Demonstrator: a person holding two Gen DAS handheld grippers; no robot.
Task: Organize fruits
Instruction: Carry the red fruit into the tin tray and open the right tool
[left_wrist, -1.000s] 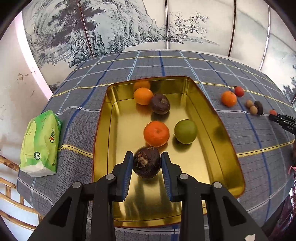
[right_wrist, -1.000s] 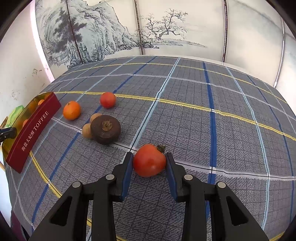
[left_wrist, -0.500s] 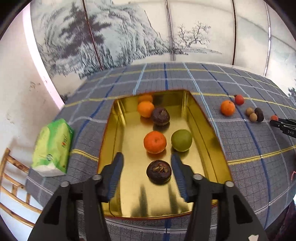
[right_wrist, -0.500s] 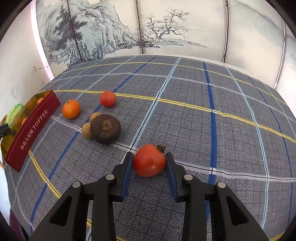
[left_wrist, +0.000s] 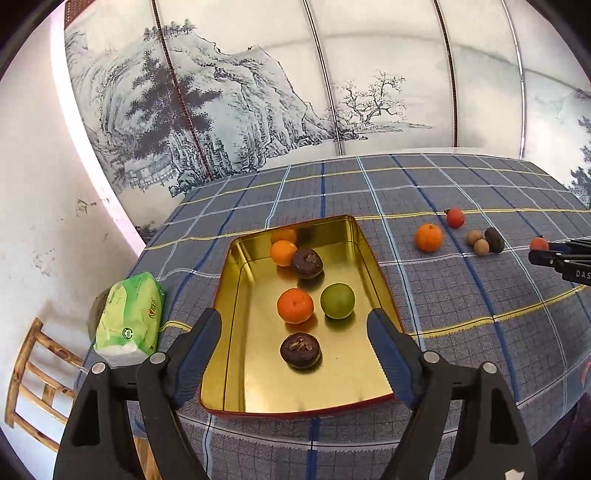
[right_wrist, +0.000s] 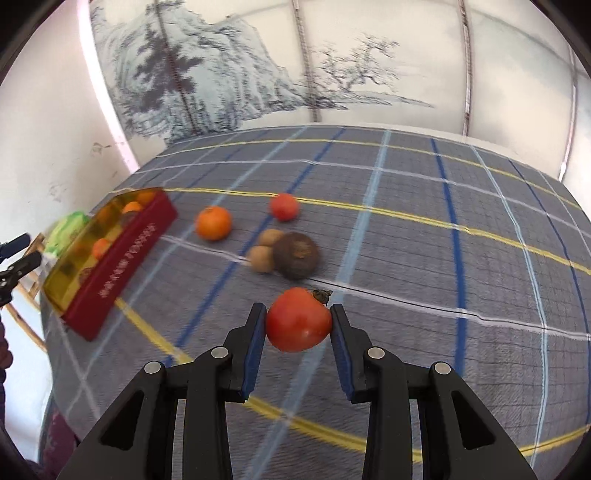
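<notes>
A gold tin tray (left_wrist: 258, 391) with red outer walls lies on the plaid cloth. In it lie two oranges (left_wrist: 295, 305), a green fruit (left_wrist: 337, 300) and two dark brown fruits (left_wrist: 300, 350). My left gripper (left_wrist: 295, 347) is wide open and empty above the tray's near end. My right gripper (right_wrist: 298, 326) is shut on a red tomato (right_wrist: 298, 325) and holds it above the cloth. On the cloth beyond it lie an orange (right_wrist: 213, 222), another tomato (right_wrist: 284, 206), two small brown fruits (right_wrist: 261, 258) and a dark brown fruit (right_wrist: 296, 255). The tray (right_wrist: 122, 251) is at the left.
A green tissue pack (left_wrist: 129, 317) lies on the table's left edge beside the tray. A wooden chair (left_wrist: 29, 373) stands below that edge. A painted screen stands behind the table. The right gripper's tips (left_wrist: 554, 254) show at the right edge of the left wrist view.
My left gripper let go of the dark brown fruit in the tray, opened wide and drew back and up. My right gripper lifted the tomato off the cloth.
</notes>
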